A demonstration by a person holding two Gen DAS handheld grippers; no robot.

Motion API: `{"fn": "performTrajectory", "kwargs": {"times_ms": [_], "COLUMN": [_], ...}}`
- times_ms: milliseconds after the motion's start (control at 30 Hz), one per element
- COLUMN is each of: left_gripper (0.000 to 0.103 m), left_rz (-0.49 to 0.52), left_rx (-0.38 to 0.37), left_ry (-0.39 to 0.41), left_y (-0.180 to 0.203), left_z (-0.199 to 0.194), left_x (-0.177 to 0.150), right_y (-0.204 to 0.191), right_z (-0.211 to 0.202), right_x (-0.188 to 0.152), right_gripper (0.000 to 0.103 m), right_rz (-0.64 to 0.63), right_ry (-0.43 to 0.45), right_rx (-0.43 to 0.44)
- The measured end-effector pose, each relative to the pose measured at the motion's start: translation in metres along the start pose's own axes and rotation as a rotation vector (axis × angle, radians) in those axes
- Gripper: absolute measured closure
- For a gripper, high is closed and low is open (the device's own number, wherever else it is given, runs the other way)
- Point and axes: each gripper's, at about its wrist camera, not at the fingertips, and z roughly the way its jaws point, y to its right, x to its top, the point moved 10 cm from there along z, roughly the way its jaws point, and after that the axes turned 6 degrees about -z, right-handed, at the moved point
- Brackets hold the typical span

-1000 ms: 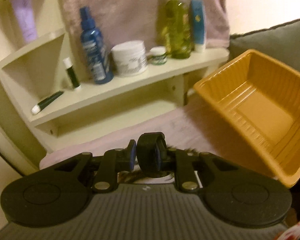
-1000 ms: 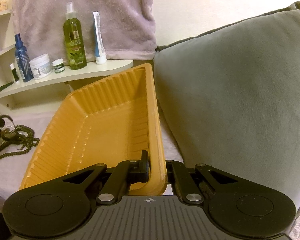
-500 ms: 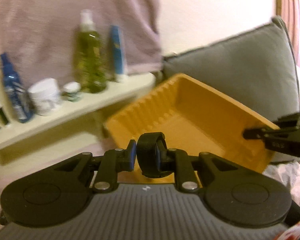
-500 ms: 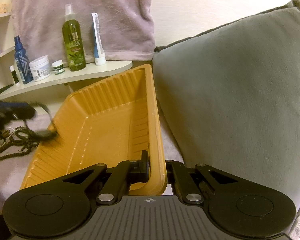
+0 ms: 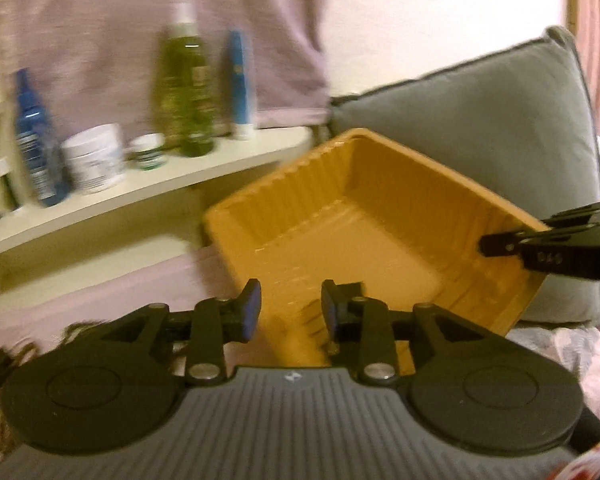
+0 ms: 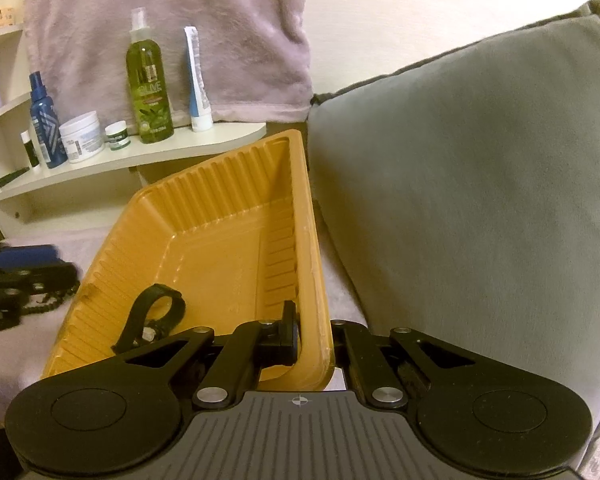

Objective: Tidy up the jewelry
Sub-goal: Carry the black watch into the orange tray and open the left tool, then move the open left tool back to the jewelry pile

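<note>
An orange ribbed plastic tray (image 6: 220, 248) is held tilted above the pale bed surface. My right gripper (image 6: 314, 336) is shut on the tray's near right rim. The tray (image 5: 352, 232) and the right gripper (image 5: 512, 244) also show in the left wrist view. A black band (image 6: 156, 312) lies inside the tray near its front left corner. My left gripper (image 5: 290, 312) is open and empty, just over the tray's near edge; it also shows at the left edge of the right wrist view (image 6: 24, 280). Dark beaded jewelry (image 6: 50, 300) lies on the bed beneath it.
A cream shelf (image 6: 140, 156) behind holds a green bottle (image 6: 148, 84), a blue spray bottle (image 6: 44, 124), a white jar (image 6: 80, 136), a small jar (image 6: 117, 135) and a tube (image 6: 196, 80). A grey cushion (image 6: 480, 184) stands at the right. A mauve towel (image 6: 172, 20) hangs behind.
My left gripper swung right to the tray with the black band, then opened. The band now lies inside the tray. The right gripper kept its hold on the rim.
</note>
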Motion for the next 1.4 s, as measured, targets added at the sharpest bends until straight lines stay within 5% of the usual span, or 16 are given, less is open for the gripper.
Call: {"fn": "performTrajectory", "kwargs": {"times_ms": [500, 1133, 1400], "left_gripper": [0.068, 0.094, 0.095], "left_rz": [-0.167, -0.212, -0.208], "left_rx": [0.421, 0.420, 0.410], "left_ry": [-0.053, -0.078, -0.073], "left_y": [-0.152, -0.173, -0.165], "left_z": [-0.048, -0.022, -0.029], "left_x": [-0.083, -0.103, -0.097], "right_y": [-0.004, -0.003, -0.002], "right_z": [-0.002, 0.002, 0.002], "right_x": [0.006, 0.006, 0.006], "right_gripper": [0.099, 0.099, 0.099], "right_rz": [-0.053, -0.067, -0.066], "right_ry": [0.007, -0.004, -0.001], "right_rx": [-0.023, -0.039, -0.039]}}
